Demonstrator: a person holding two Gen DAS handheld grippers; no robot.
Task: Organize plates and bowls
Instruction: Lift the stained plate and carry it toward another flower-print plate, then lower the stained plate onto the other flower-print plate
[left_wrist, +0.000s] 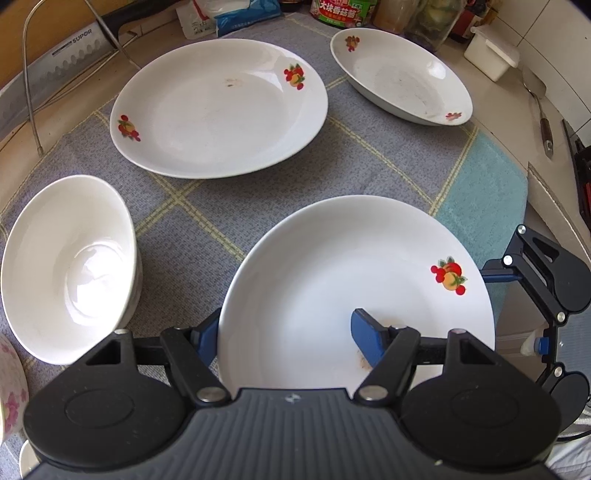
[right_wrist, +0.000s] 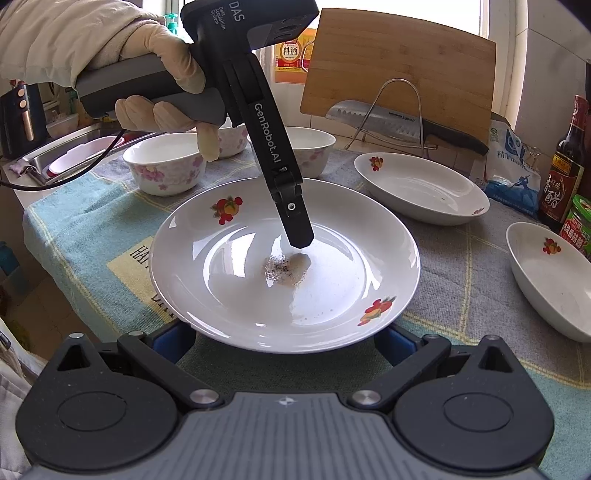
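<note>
My left gripper is shut on the rim of a white plate with fruit prints, one blue finger inside the plate and the other under its edge. The same plate fills the right wrist view, with the left gripper reaching into it from above. My right gripper is open, its fingers under the plate's near rim. Two more fruit-print plates lie further back. A white bowl stands at the left.
Pink-flowered bowls stand at the back of the checked cloth. A cutting board, a knife in a wire rack, bottles and jars line the wall. A sink is at the left.
</note>
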